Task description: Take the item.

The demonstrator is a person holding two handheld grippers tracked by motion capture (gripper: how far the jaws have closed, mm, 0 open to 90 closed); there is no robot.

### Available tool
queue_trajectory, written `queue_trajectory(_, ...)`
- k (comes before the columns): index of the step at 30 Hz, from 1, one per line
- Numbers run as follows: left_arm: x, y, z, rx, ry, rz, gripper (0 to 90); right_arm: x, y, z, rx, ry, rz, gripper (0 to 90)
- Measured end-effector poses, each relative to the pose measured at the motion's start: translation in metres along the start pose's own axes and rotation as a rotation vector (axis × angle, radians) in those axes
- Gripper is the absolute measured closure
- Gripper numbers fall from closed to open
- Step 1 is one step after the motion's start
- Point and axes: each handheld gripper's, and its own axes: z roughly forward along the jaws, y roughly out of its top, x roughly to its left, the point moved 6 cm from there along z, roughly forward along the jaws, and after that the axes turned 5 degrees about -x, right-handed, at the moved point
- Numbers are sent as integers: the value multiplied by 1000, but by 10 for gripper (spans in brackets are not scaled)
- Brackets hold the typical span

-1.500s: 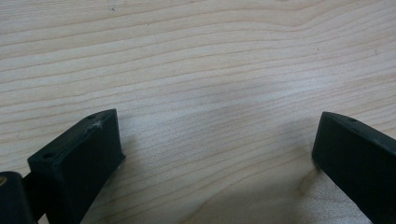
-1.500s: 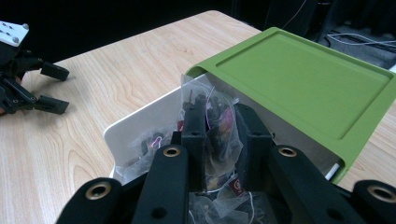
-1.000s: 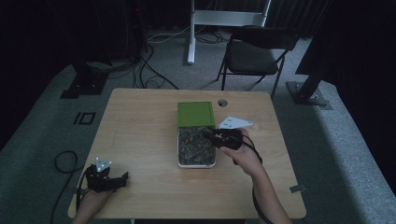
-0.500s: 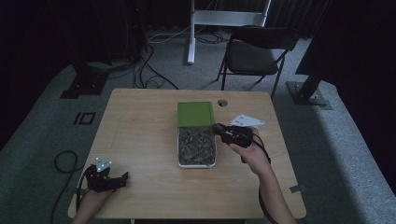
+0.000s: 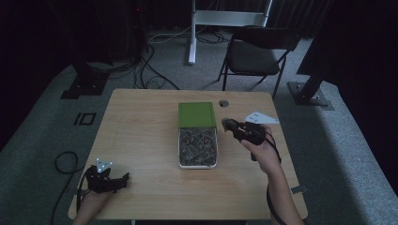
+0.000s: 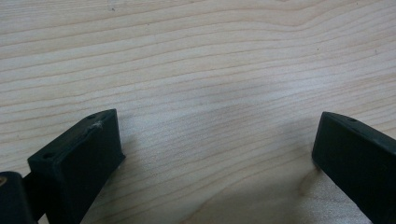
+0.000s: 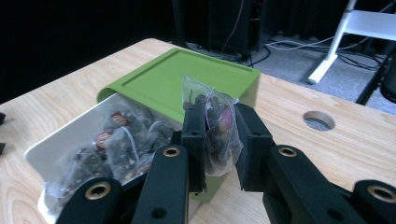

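The right gripper [image 7: 219, 135] pinches one small clear plastic sachet [image 7: 212, 126] filled with dark dried flowers and pink buds, and holds it in the air just beside the right edge of the white rectangular box [image 5: 197, 149]. This sachet looks very light and soft; the film is thin and probably a little slippery, and the dried content inside can crumble if it is pressed hard. I think the good place to take it is the flat middle of the pouch, where the pads now sit, with gentle pressure, because a grip near the sealed edge may let it slide out.

The left gripper [image 5: 109, 180] rests on the light wooden table [image 5: 141, 140] near its front left corner, with its jaws spread and nothing between them.

Count: one sachet in the grip, one box with one green sliding lid [image 5: 196, 114] pushed half back, many similar sachets [image 7: 112, 144] inside, too heaped to count exactly, and two grippers.
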Motion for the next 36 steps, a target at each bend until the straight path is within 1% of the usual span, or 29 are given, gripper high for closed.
queue_trajectory(7, 0, 0, 0, 1, 0, 1, 21, -18, -1, -8, -11, -42, 29, 762)
queue_trajectory(11, 0, 0, 0, 1, 0, 0, 20, -27, -1, -12, -16, -67, 31, 762)
queue_trajectory(12, 0, 0, 0, 0, 0, 0, 20, -34, 0, -15, -22, -81, 36, 762)
queue_trajectory(14, 0, 0, 0, 1, 0, 1, 21, -36, 1, -16, -24, -88, 38, 762)
queue_trajectory(22, 0, 0, 0, 1, 0, 0, 20, -58, 6, -29, -34, -142, 43, 761)
queue_trajectory(24, 0, 0, 0, 1, 0, 0, 21, -65, 8, -32, -41, -156, 55, 762)
queue_trajectory(25, 0, 0, 0, 1, 0, 0, 20, -65, 8, -32, -41, -156, 55, 762)
queue_trajectory(26, 0, 0, 0, 1, 0, 1, 20, -68, 8, -34, -43, -165, 60, 762)
queue_trajectory(27, 0, 0, 0, 0, 0, 0, 20, -75, 9, -37, -42, -185, 57, 762)
queue_trajectory(29, 0, 0, 0, 0, 0, -1, 20, -81, 9, -38, -38, -201, 52, 762)
queue_trajectory(36, 0, 0, 0, 1, 0, -1, 20, -104, 4, -42, -40, -264, 80, 761)
